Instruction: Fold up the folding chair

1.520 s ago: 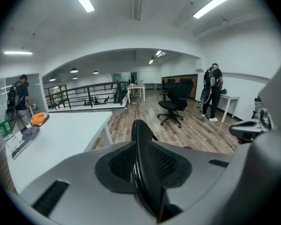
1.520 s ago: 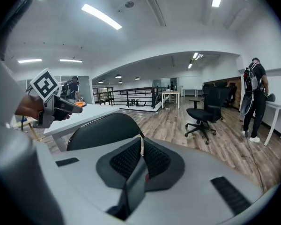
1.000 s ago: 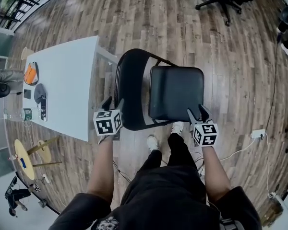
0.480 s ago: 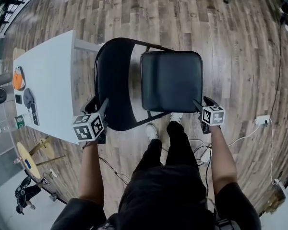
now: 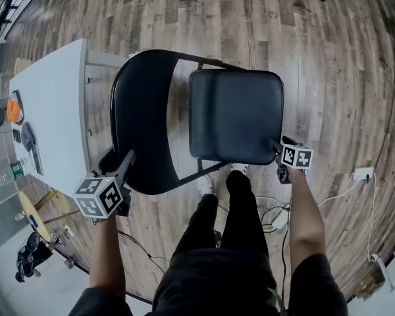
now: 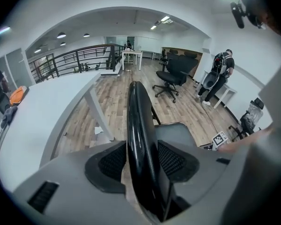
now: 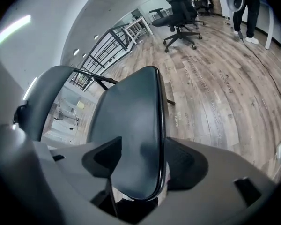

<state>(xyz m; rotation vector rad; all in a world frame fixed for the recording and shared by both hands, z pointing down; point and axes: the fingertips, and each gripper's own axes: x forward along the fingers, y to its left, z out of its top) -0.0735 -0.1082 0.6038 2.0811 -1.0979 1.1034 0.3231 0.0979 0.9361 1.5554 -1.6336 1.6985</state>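
Legs of the person (image 5: 217, 242): nearest, standing just behind the folding chair (image 5: 204, 165).

Left tool (image 5: 118, 160): closed narrow on the near rim of the backrest (image 5: 141, 110). Black rim pinched between both pads in the left gripper view (image 6: 140, 161).

Right tool (image 5: 278, 147): at the near right corner of the seat (image 5: 236, 110). Jaws wide, just been opening. Seat edge between them in the right gripper view (image 7: 140, 165), one pad below the cushion, the other beside the rim. No firm clamp apparent.

Chair itself: upright on the wooden floor (image 5: 329, 64), fully unfolded, seat level, backrest to the left of the seat in the head view.

White worktop (image 5: 49, 124): just beside the backrest, carrying small items. Not part of the job.

Office chair (image 7: 180, 13): far off, well apart.

Step in hand, by judgement: taking hold. Backrest secured, seat grip not yet made. Folding not begun.

Next move, by judgement: right jaws to close on the seat's front edge, then a lift of that edge up towards the backrest, with the left tool steadying the frame. Care needed near the worktop.
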